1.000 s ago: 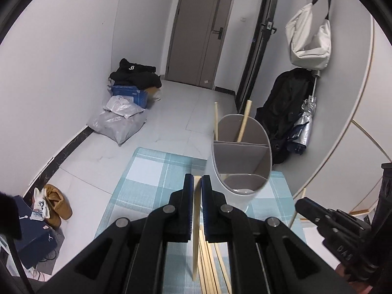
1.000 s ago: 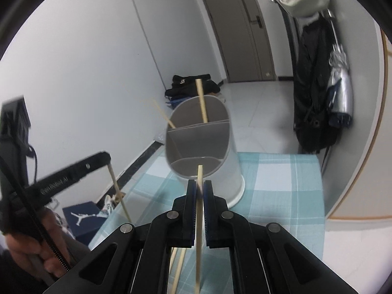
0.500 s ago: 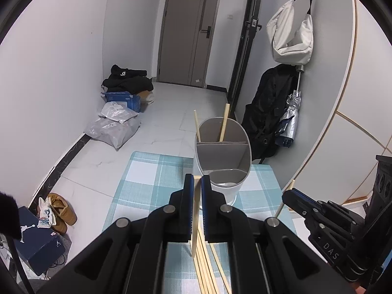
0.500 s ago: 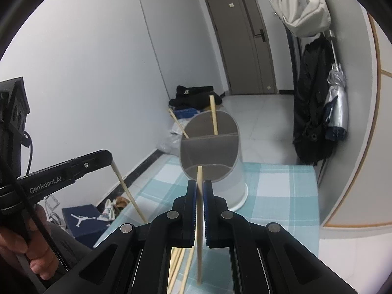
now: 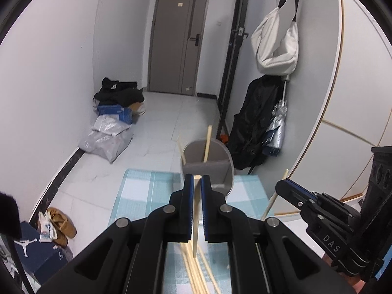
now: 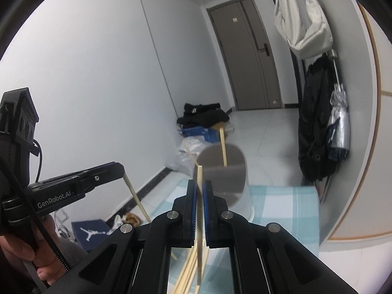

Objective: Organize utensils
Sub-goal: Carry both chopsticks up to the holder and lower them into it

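My left gripper is shut on a pale wooden chopstick that hangs nearly upright above the checked blue cloth. Just beyond it stands the grey utensil holder, with two chopsticks leaning in its far compartment. My right gripper is shut on a second chopstick, short of the holder. Each wrist view shows the other tool from the side: the right gripper and the left gripper, each with its stick. Several loose chopsticks lie on the cloth below.
The cloth-covered table ends just past the holder. On the floor beyond lie plastic bags, a blue box with dark clothes, shoes and a shoebox. A black coat and umbrella hang at the right wall.
Both grippers have risen with their chopsticks still pinched. The holder now looks smaller and sits lower in both views, and the stick ends hang clear of the cloth.
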`<state>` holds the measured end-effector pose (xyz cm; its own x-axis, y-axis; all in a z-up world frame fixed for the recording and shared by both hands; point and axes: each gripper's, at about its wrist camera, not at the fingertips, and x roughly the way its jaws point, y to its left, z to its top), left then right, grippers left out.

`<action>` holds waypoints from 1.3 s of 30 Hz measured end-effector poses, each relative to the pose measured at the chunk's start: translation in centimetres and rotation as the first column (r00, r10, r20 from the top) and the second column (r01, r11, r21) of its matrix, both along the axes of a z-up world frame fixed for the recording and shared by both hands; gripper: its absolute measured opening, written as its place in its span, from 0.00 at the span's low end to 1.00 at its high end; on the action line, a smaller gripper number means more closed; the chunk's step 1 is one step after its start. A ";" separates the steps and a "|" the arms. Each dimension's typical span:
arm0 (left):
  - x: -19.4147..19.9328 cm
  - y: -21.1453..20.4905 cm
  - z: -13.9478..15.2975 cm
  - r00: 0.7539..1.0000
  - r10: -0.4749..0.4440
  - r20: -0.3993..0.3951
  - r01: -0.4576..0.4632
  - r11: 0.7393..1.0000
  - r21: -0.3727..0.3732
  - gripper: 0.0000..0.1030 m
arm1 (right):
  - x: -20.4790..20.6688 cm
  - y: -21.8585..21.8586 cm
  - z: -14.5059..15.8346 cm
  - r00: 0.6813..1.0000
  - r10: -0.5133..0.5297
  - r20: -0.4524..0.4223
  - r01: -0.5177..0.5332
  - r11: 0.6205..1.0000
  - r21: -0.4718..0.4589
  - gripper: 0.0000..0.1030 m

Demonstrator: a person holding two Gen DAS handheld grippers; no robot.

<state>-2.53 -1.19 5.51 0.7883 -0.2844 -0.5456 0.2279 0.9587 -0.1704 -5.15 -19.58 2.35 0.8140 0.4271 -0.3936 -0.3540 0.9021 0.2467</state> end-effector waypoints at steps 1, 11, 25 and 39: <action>0.2 -0.2 0.7 1.000 -0.007 0.009 0.007 1.000 -0.004 0.02 | 0.2 -0.2 0.6 1.000 -0.002 0.007 0.002 1.000 0.009 0.04; 3.5 -1.0 5.6 0.997 -0.039 0.071 0.044 0.997 -0.067 0.02 | 2.5 -0.1 6.2 0.995 0.002 0.101 0.001 0.999 -0.032 0.04; 10.1 -0.4 8.8 0.993 -0.035 0.109 0.045 0.994 -0.098 0.02 | 10.5 0.2 11.3 0.974 0.022 0.226 -0.008 0.998 -0.063 0.04; 15.1 -0.7 4.5 0.999 -0.050 0.002 0.050 0.996 -0.076 0.03 | 16.7 0.9 8.0 0.979 0.050 0.196 -0.027 0.992 -0.122 0.04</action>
